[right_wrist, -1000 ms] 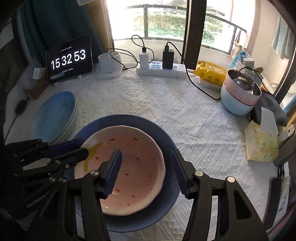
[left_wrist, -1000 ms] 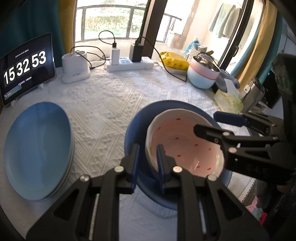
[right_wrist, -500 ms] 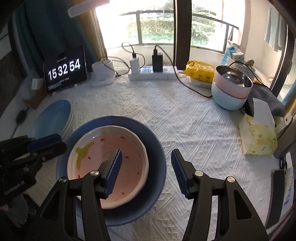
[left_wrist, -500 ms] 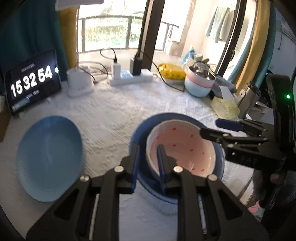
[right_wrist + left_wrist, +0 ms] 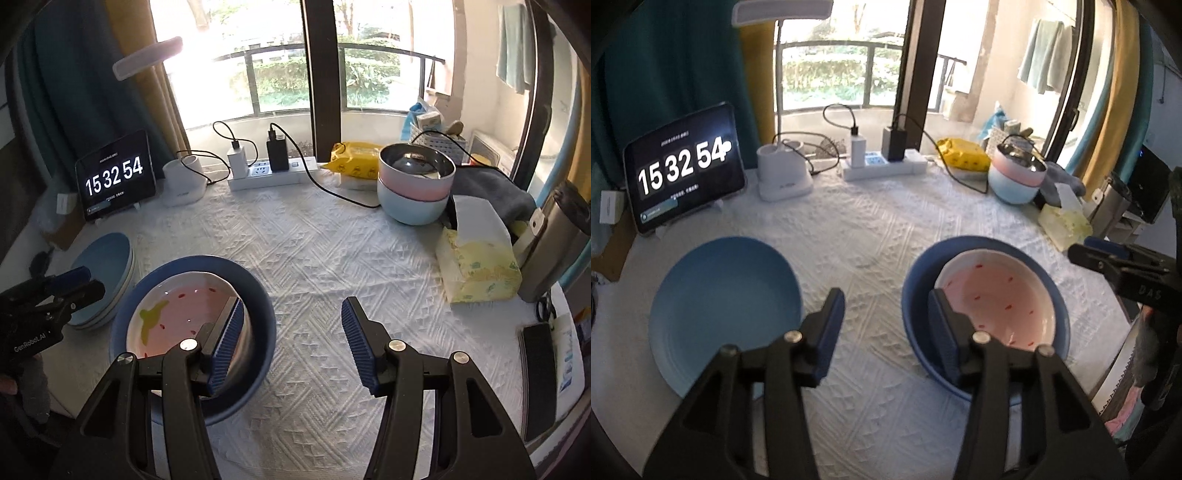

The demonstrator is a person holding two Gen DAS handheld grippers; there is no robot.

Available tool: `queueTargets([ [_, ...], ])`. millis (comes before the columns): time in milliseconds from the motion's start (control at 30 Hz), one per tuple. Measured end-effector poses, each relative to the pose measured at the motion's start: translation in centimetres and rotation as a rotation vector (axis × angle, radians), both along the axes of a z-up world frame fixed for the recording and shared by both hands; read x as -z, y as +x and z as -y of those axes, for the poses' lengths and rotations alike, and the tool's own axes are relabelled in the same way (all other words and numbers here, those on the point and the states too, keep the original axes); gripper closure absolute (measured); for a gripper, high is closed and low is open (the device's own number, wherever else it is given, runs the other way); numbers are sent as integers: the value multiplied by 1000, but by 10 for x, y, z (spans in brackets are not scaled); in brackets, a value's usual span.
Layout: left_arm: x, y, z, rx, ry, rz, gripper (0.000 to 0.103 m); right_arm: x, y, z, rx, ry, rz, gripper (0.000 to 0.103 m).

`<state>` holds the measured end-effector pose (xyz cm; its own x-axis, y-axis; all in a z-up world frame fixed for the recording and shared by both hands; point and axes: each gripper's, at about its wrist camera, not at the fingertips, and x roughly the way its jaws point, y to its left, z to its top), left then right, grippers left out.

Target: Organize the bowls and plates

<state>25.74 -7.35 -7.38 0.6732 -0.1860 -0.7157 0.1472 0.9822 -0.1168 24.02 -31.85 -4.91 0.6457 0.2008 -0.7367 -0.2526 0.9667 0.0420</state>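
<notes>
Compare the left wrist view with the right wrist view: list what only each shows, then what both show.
Left wrist only: the left claw, its jaws opening with nothing between them.

Right wrist only: the black phone, the steel flask, and the yellow-green motif inside the pink bowl.

Both: pink bowl nested in the dark blue bowl, light blue plates, clock tablet, power strip.

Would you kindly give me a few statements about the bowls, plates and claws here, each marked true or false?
1. The pink bowl sits inside the dark blue bowl. True.
2. The left claw is clamped on the pink bowl's rim. False: its jaws are opening, with nothing between them.
3. The right claw holds nothing. True.
4. The light blue plates lie under the dark blue bowl. False: they lie beside it on the cloth.
5. The clock stands flat on the plates. False: it stands propped behind them.
</notes>
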Motion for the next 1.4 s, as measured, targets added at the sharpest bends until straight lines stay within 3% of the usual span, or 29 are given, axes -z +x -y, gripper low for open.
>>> queueTargets([
  [167,13,3,2,-14,-4,-45,54,12,6,8,-7,79,-55,45],
  [400,31,8,11,-1,26,-115,54,31,11,6,-12,107,-97,45],
  [800,39,12,26,20,101,-124,54,53,16,9,17,114,-154,53],
  [1000,42,11,21,-18,59,-119,53,61,16,9,40,160,-152,55],
  [1133,43,8,17,-26,26,-95,53,65,17,16,36,245,-160,55],
  [1233,44,6,17,-22,3,-73,58,66,16,17,55,274,-153,56],
  [1400,41,1,28,-7,9,-38,82,62,14,8,37,263,-137,78],
])
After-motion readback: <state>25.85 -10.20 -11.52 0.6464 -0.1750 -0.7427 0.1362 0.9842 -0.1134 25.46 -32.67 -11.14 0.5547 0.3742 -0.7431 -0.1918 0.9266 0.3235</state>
